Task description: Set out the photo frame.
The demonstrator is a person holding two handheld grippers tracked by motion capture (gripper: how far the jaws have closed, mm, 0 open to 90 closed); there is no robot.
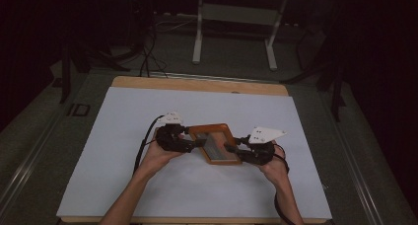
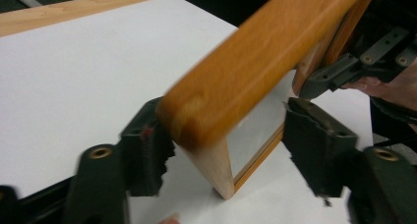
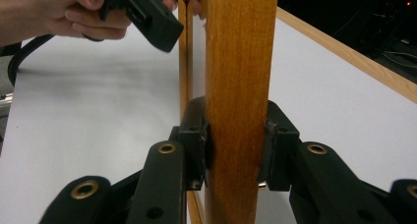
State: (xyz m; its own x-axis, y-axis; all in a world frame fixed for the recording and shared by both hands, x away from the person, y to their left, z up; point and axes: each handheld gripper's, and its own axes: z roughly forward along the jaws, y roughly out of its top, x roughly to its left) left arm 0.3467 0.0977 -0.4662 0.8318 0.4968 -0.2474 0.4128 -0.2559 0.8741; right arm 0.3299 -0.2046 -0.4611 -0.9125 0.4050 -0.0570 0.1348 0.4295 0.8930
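The right gripper (image 3: pixel 235 153) is clamped on the wooden picture frame (image 1: pixel 215 143), raised above the desk (image 1: pixel 123 151). The left gripper (image 2: pixel 231 143) stands apart around its corner; closing there seems next.

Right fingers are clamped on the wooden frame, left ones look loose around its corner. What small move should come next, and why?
Probably close the left gripper on the frame. In the left gripper view one finger touches the frame's corner while the other stands clear of it, so that end is not gripped. The right gripper is already clamped on the far edge, holding it steady.
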